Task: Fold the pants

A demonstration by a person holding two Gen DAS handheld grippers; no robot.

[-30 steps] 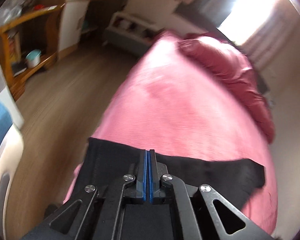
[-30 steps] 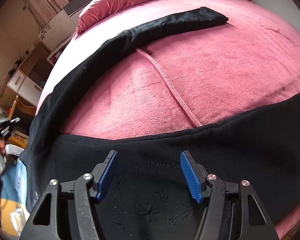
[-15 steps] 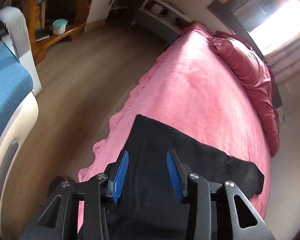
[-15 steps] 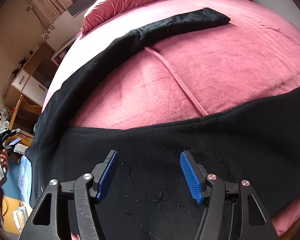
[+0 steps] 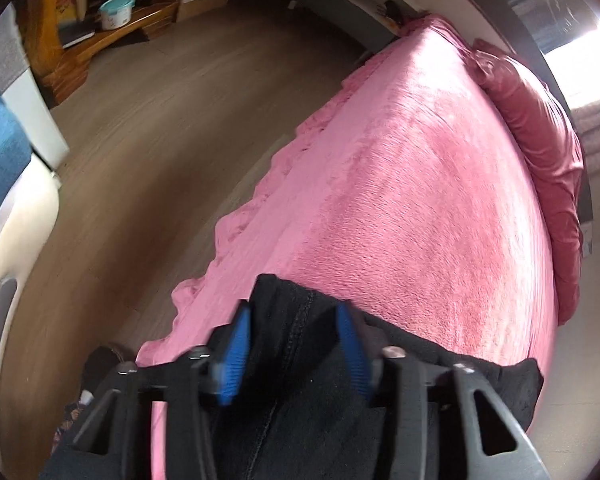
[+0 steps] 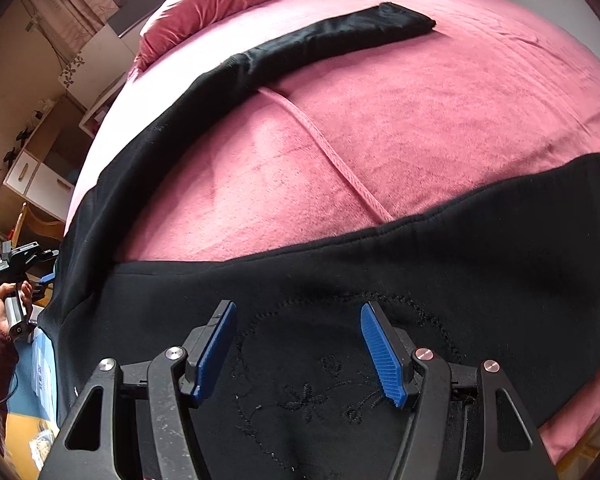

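Black pants (image 6: 440,280) lie spread on a pink bed (image 6: 420,112). One leg (image 6: 320,40) stretches to the far side, the other runs off to the right. My right gripper (image 6: 296,340) is open, hovering over the embroidered waist part. My left gripper (image 5: 294,344) is open over the pants' edge (image 5: 296,320) near the bed's corner, holding nothing. The left gripper also shows at the left edge of the right wrist view (image 6: 24,260), held in a hand.
A red duvet (image 5: 540,132) is bunched at the head of the bed. A pink cord (image 6: 332,160) lies on the blanket. Wooden floor (image 5: 140,140), a wooden shelf (image 5: 112,28) and a blue-white seat (image 5: 4,184) lie to the left of the bed.
My left gripper, shut one second ago, has opened and drawn back from the pants. My right gripper stays open and has shifted slightly over the waist.
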